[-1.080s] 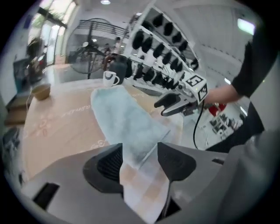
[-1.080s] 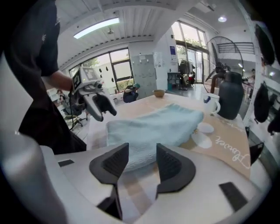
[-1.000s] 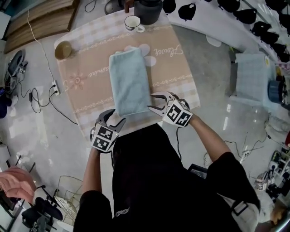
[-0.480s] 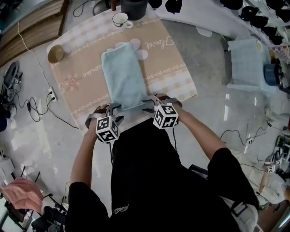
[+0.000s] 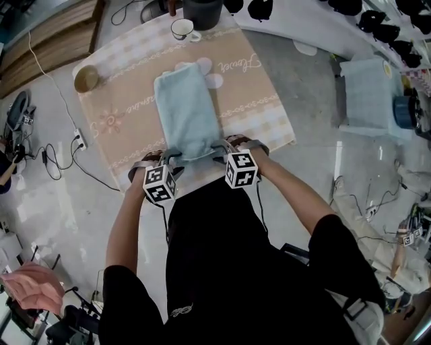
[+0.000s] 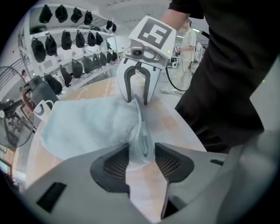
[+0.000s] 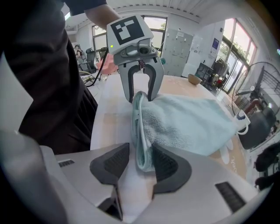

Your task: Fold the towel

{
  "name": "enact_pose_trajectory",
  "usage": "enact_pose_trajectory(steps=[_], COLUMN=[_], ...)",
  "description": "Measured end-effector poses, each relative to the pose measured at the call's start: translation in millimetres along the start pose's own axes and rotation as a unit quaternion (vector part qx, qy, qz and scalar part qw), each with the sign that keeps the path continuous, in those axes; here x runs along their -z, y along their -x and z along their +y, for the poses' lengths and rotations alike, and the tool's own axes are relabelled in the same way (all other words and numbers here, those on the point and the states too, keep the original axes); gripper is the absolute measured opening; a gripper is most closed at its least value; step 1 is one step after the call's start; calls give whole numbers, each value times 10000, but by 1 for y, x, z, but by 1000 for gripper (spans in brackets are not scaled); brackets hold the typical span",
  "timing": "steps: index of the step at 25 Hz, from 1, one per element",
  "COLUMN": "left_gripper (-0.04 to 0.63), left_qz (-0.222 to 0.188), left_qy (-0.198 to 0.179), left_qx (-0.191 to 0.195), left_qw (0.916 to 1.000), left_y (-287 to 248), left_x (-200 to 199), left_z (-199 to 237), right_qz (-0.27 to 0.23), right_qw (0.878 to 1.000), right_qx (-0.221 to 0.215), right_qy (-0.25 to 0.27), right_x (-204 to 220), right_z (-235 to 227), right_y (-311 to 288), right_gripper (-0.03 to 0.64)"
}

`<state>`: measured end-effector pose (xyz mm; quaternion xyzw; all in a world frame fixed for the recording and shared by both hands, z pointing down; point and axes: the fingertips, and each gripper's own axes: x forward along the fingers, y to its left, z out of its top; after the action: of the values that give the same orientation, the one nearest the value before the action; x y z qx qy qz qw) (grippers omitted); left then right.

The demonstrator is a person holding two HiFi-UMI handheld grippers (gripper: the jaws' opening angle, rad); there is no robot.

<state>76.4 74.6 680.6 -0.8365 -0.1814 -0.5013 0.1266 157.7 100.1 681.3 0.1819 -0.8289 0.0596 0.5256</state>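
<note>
The towel (image 5: 186, 111) lay lengthwise down the middle of the tabletop (image 5: 121, 124), its near end at the edge closest to me and its far end short of the back edge. Behind it, a cup (image 5: 182, 29) stood just left of a pot (image 5: 201, 12) at the far edge, and a bowl (image 5: 86, 79) sat near the far left corner, well apart from the towel. On the floor (image 5: 316, 155) to my left lay a power strip (image 5: 79, 141) with its cables, and a folded cloth (image 5: 367, 94) lay off to my right, well apart from the tabletop.
</note>
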Motion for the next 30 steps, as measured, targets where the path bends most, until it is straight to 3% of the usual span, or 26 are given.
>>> enact_pose_trajectory(steps=[1,2,7,10,13,15,19,22,25,30], left_gripper=[179,167,133,107,81,77,75,75,75,75], left_qz=[-64,-129,-349,-496,-626,-707,-787,-863,-1262,-1963], left_qy=[129,259,695,1033,1304,1492,1706,1945,2385,3135], left_qx=[-7,-16,-121,-137,90,471,1300,1669,1601,1158], left_qw=[9999,9996,9969,9933,9895,9851,9735,9627,9495,9218], left_y=[0,1,1,2,6,9,13,26,39,65], left_x=[-1,-1,1,1,-1,-4,-12,-18,-22,-23], left_z=[2,3,4,6,0,-13,-47,-64,-59,-17], right_qz=[5,-2,-37,-50,-78,-99,-141,-251,-455,-608], right_qw=[10000,9999,9988,9990,9988,9973,9926,9870,9842,9884], right_qx=[34,94,117,-38,-416,-669,-1135,-1551,-1709,-1389], right_qy=[39,86,475,450,264,278,406,347,94,-2], right_x=[0,0,1,1,0,1,-1,-6,-14,-30], right_z=[-2,-5,-8,-6,-2,5,32,53,50,-2], right_y=[0,0,-2,-1,4,8,13,22,35,54], right_gripper=[164,100,89,70,35,29,28,28,28,28])
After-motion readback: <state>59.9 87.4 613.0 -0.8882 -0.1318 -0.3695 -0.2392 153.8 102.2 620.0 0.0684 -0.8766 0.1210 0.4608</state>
